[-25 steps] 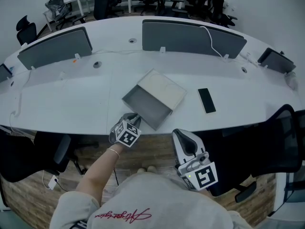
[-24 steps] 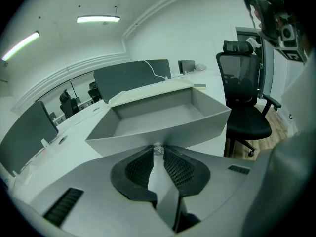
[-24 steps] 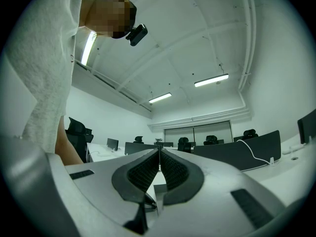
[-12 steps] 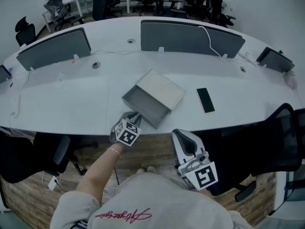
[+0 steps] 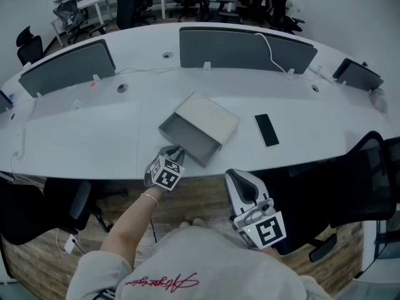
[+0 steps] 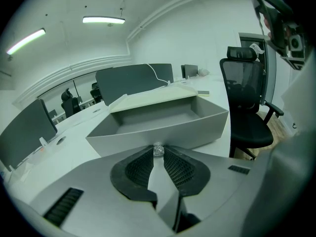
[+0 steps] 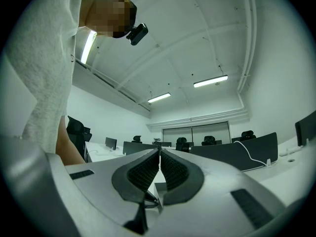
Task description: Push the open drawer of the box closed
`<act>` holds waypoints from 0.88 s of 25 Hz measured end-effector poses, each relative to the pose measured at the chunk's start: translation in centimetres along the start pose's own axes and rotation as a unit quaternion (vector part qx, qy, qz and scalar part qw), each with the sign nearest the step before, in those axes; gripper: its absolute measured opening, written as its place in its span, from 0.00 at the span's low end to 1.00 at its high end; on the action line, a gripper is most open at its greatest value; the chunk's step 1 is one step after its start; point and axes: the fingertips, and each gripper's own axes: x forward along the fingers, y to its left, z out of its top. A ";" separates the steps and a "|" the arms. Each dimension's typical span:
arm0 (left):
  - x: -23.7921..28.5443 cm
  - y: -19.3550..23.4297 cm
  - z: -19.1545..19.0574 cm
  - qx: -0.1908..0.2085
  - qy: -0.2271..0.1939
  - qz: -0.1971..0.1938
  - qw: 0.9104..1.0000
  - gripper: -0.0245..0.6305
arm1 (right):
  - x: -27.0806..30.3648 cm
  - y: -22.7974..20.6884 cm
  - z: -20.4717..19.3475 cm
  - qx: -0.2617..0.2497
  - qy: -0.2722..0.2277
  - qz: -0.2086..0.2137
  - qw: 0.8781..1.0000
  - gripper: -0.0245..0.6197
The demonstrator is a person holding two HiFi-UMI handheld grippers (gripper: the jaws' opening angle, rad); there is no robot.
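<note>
I have the left gripper (image 5: pixel 177 150) at the near edge of the white curved desk (image 5: pixel 94 136), angled down and pointing at the grey open drawer (image 5: pixel 189 140). The drawer is pulled out of the flat cream box (image 5: pixel 211 119) toward me, so its front wall faces the gripper straight on. In the left gripper view the jaws are pinched on a small clear knob (image 6: pixel 157 149) at the middle of that front wall. The knob sits right between the two tips, and the dark ribbed pads (image 6: pixel 140 168) spread apart behind it.

The box lies askew on the desk, its far corner turned toward the grey divider screens (image 5: pixel 240 45). A black phone (image 5: pixel 267 130) lies flat just to its right, apart from it.

My right gripper (image 5: pixel 236 175) hangs off the desk, below its near edge and close to my body, well apart from the box. Its own view shows the jaws pressed together with nothing between them, aimed roughly level across the room.
</note>
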 end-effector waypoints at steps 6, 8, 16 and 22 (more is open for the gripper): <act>0.4 0.0 0.4 -0.006 -0.003 -0.003 1.000 0.16 | -0.1 -0.2 0.1 -0.001 0.002 -0.005 1.000 0.07; 0.5 0.1 0.5 -0.008 -0.003 -0.004 1.000 0.16 | -0.1 -0.3 0.1 -0.001 0.002 -0.007 1.000 0.07; 1.3 0.0 1.0 -0.015 -0.002 -0.011 1.000 0.16 | -0.6 -0.7 0.0 -0.002 0.003 -0.019 1.000 0.07; 1.5 0.2 1.2 -0.019 -0.005 -0.014 1.000 0.16 | -0.7 -0.7 0.1 -0.005 0.005 -0.026 1.000 0.07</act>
